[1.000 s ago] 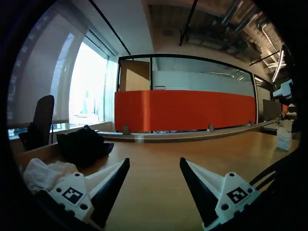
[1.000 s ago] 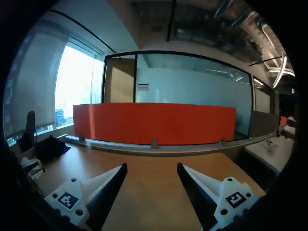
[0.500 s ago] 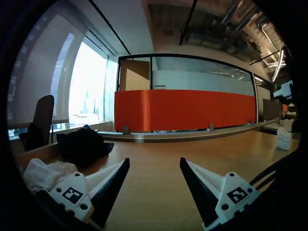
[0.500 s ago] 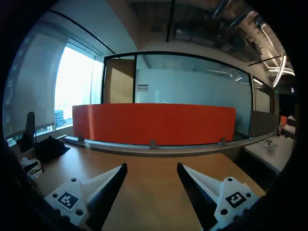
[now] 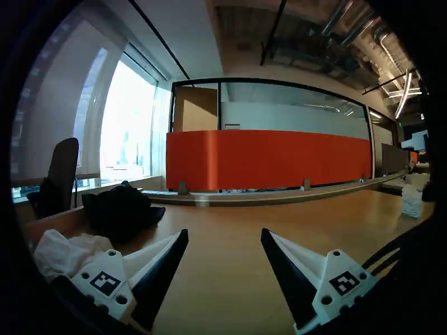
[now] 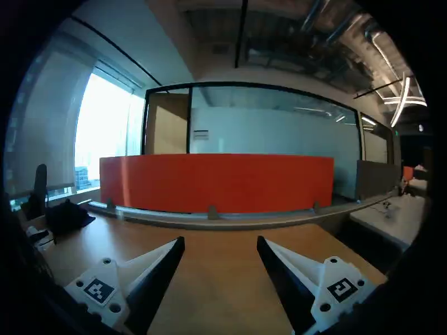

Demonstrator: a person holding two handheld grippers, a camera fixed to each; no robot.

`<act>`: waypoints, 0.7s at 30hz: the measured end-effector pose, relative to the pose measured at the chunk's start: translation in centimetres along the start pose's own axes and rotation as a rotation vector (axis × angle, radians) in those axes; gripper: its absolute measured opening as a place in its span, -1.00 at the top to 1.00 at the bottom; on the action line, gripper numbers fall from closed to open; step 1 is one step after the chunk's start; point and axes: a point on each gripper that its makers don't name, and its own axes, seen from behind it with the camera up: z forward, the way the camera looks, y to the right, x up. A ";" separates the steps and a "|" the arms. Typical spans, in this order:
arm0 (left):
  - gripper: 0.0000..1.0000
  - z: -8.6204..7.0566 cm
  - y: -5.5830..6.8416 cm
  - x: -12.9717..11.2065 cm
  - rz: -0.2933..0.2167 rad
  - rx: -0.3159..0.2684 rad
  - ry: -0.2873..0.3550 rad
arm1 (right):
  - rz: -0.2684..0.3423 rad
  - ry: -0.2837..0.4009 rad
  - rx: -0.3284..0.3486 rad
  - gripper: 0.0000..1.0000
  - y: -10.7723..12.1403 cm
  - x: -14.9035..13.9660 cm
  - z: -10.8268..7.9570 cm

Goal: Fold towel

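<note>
A crumpled white towel (image 5: pixel 62 254) lies on the wooden table (image 5: pixel 234 268) at the far left of the left gripper view, just beyond my left finger. My left gripper (image 5: pixel 224 231) is low over the table, open, with nothing between its fingers. A small white stack of what looks like folded cloth (image 5: pixel 412 201) sits at the table's far right. In the right gripper view my right gripper (image 6: pixel 220 239) is also open and empty above the bare tabletop (image 6: pixel 223 279).
A black heap of cloth (image 5: pixel 120 211) lies behind the white towel and appears again as a dark heap (image 6: pixel 66 215). An orange divider (image 5: pixel 268 159) closes the table's far edge. A dark chair (image 5: pixel 58 176) stands left; a second desk (image 6: pixel 391 215) is at right.
The right gripper view has shifted a little, so the divider sits lower and further left in it. The left gripper has stayed still. Both grippers remain open.
</note>
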 end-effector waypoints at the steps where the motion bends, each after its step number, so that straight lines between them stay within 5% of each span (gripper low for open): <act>1: -0.93 0.0 0.0 0.0 0.000 0.000 0.000 | 0.005 0.004 -0.001 -1.00 0.3 -0.2 -0.1; 9: -0.93 0.0 0.0 -0.1 0.000 0.000 0.000 | 0.037 0.028 -0.029 -1.00 3.2 -2.9 -0.2; 21: -0.93 -0.1 0.0 -0.1 0.000 0.000 0.000 | 0.064 0.040 -0.034 -0.99 4.6 -7.2 -0.3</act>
